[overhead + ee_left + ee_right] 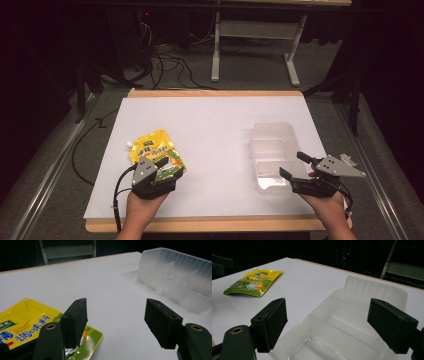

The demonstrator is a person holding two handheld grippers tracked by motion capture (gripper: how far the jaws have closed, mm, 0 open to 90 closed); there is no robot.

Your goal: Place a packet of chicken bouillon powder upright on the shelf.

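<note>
Just one yellow pouch [158, 152], one clear box [276, 156], two gaping tongs.

Two hand-held black grippers, bare forearms

We note the left gripper [161, 167] and right gripper [295, 165]: black block jaws, brass-ringed pivot holes, grey three-cornered top plates with screws, black trailing cables.

Wide-apart left gripper [116, 323] jaws, perhaps just over yellow pouch [27, 323] corner.
</note>
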